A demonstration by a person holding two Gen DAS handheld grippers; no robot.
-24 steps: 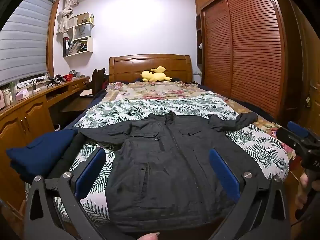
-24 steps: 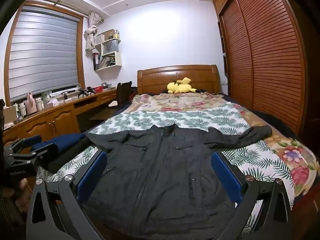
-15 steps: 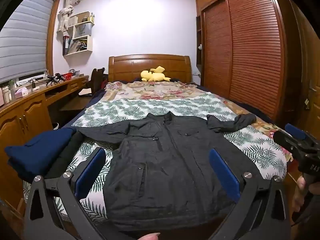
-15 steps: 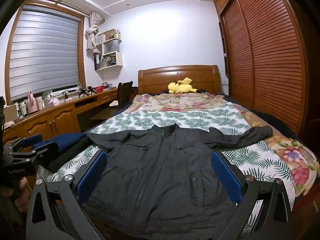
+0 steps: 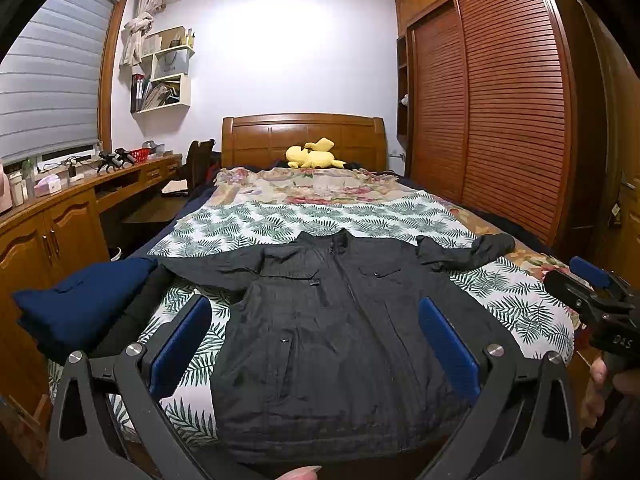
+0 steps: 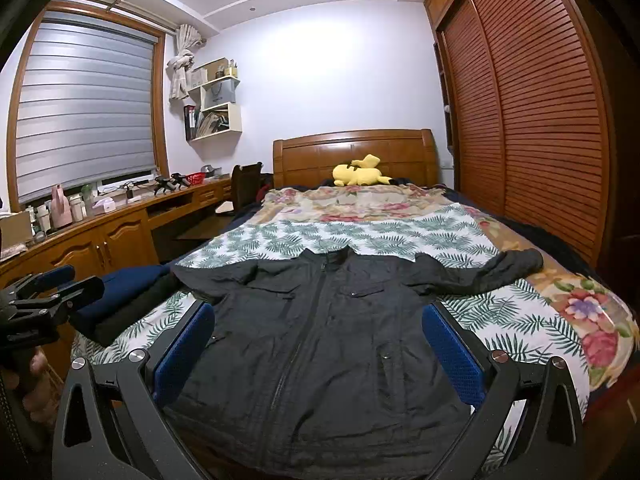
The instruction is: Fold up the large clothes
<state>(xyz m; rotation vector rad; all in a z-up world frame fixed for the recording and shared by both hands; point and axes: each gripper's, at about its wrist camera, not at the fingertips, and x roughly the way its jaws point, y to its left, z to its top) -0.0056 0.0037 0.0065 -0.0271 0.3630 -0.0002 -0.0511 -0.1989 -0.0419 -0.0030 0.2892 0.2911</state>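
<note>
The dark grey zip-front padded jacket [image 5: 336, 332] lies flat, front up and sleeves outspread, at the foot of the leaf-patterned bedspread [image 5: 280, 224], beside a folded navy garment [image 5: 80, 304]. Folding appears not yet begun; the next move likely calls for seizing a sleeve or side edge. The left gripper [image 5: 316, 344] and right gripper [image 6: 320, 344] hover over it, jaws fully apart, holding and touching nothing.

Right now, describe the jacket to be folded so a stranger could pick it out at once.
Start at the big wooden-framed bed with its leaf-print cover. The black jacket lies flat at the foot end, front up, zipped, sleeves spread. Unlike the folded navy and black clothes stacked by its sleeve at the bed's window-side edge, it is unfolded, and far larger than the yellow plush toy by the headboard.
</note>
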